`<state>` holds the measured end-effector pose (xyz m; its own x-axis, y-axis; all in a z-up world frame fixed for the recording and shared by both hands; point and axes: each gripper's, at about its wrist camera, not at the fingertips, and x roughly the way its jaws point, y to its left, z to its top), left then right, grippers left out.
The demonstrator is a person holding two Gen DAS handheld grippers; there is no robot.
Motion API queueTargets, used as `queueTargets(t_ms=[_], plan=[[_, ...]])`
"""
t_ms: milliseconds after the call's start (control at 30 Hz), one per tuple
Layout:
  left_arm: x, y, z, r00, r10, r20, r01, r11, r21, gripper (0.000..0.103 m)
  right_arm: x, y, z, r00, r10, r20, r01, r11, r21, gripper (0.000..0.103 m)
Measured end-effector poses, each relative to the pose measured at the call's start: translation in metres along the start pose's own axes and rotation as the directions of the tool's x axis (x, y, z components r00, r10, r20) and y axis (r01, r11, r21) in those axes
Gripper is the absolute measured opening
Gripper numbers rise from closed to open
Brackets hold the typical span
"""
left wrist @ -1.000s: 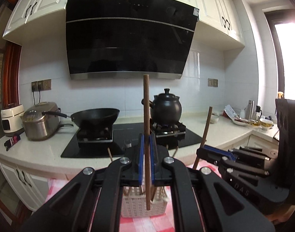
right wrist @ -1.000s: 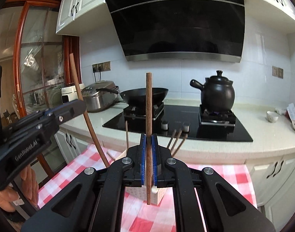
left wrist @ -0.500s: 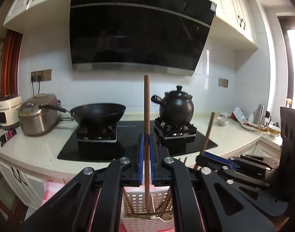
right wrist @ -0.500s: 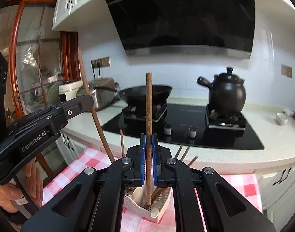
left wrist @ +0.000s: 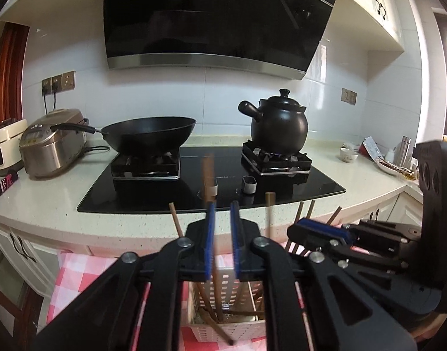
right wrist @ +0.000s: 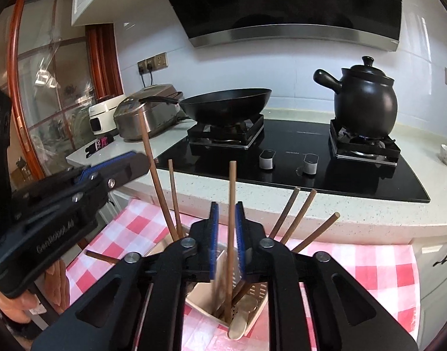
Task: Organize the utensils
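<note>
A white slotted basket point(left wrist: 226, 332) point(right wrist: 201, 297) stands on the red-checked cloth point(right wrist: 355, 266) with several brown chopsticks in it. My left gripper point(left wrist: 222, 219) hangs just over it. Its jaws are opening, and a blurred chopstick point(left wrist: 217, 289) slips down between the blue pads without being pressed. My right gripper point(right wrist: 227, 213) is above the same basket, jaws also opening. Its chopstick point(right wrist: 231, 193) stands loose between the pads, lower end inside the basket. Each gripper shows in the other's view: right gripper point(left wrist: 320, 228), left gripper point(right wrist: 118, 166).
Behind the cloth runs a pale worktop point(left wrist: 62, 196) with a black hob point(right wrist: 355, 181), a wok point(left wrist: 153, 131), a black clay pot point(left wrist: 279, 125) over a lit burner and a rice cooker point(left wrist: 51, 143). A person's hand point(right wrist: 15, 307) holds the left gripper.
Both grippers have come forward and down over the basket. Their pads, shut on upright chopsticks before, have parted, and both chopsticks have dropped lower into the basket.
</note>
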<state>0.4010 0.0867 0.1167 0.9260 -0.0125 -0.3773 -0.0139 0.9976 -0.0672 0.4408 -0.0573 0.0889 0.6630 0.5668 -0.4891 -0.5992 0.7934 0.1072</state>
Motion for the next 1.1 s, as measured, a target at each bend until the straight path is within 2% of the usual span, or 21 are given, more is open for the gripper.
queueTargets(t_ms=[67,133,267,300,367,467,533,600,667,733,800,900,1100], plan=[[-0.002,0.001,-0.002,1.0,0.005,0.001,-0.005,1.0,0.005,0.02,0.0,-0.001,0.0,1.0,0.0,0.004,0.0,1.0,0.006,0.031],[-0.006,0.0,-0.002,1.0,0.012,0.009,-0.012,1.0,0.012,0.022,-0.003,-0.001,0.0,1.0,-0.003,0.01,0.003,1.0,0.003,0.032],[-0.026,0.0,0.003,0.999,0.013,0.05,-0.014,1.0,0.005,0.045,-0.016,-0.002,0.0,1.0,-0.01,0.028,0.009,1.0,0.014,0.032],[-0.034,0.0,0.004,0.998,0.016,0.068,-0.017,1.0,0.004,0.048,-0.021,-0.002,0.0,0.999,-0.01,0.035,0.009,1.0,0.017,0.032],[-0.049,-0.001,0.005,0.995,0.017,0.099,-0.017,1.0,0.006,0.068,-0.033,-0.002,0.0,0.999,-0.012,0.049,0.011,1.0,0.018,0.032],[-0.073,-0.006,0.004,0.989,0.024,0.146,-0.025,1.0,0.007,0.078,-0.056,0.002,0.0,0.997,-0.015,0.077,0.014,1.0,0.012,0.032],[-0.087,-0.01,0.003,0.987,0.028,0.158,-0.032,0.999,0.018,0.085,-0.071,0.005,0.0,0.995,-0.02,0.097,0.019,1.0,0.007,0.038],[-0.101,-0.015,-0.001,0.986,0.024,0.166,-0.029,0.999,0.028,0.091,-0.089,0.009,-0.001,0.992,-0.023,0.123,0.023,1.0,0.001,0.05],[-0.114,-0.019,-0.006,0.983,0.034,0.181,-0.041,0.998,0.039,0.098,-0.106,0.015,-0.004,0.989,-0.029,0.146,0.031,0.999,-0.014,0.051],[-0.127,-0.023,-0.012,0.98,0.045,0.195,-0.055,0.997,0.049,0.098,-0.121,0.02,-0.008,0.986,-0.033,0.162,0.038,0.999,-0.024,0.055],[-0.142,-0.025,-0.02,0.978,0.048,0.204,-0.059,0.997,0.046,0.098,-0.137,0.024,-0.015,0.982,-0.037,0.183,0.042,0.999,-0.025,0.064],[-0.161,-0.024,-0.033,0.976,0.054,0.211,-0.06,0.998,0.023,0.098,-0.157,0.032,-0.027,0.974,-0.066,0.219,0.077,0.996,-0.043,0.071],[-0.183,-0.025,-0.06,0.978,0.086,0.19,-0.095,0.995,0.036,0.098,-0.18,0.041,-0.061,0.965,-0.088,0.246,0.099,0.994,-0.034,0.08]])
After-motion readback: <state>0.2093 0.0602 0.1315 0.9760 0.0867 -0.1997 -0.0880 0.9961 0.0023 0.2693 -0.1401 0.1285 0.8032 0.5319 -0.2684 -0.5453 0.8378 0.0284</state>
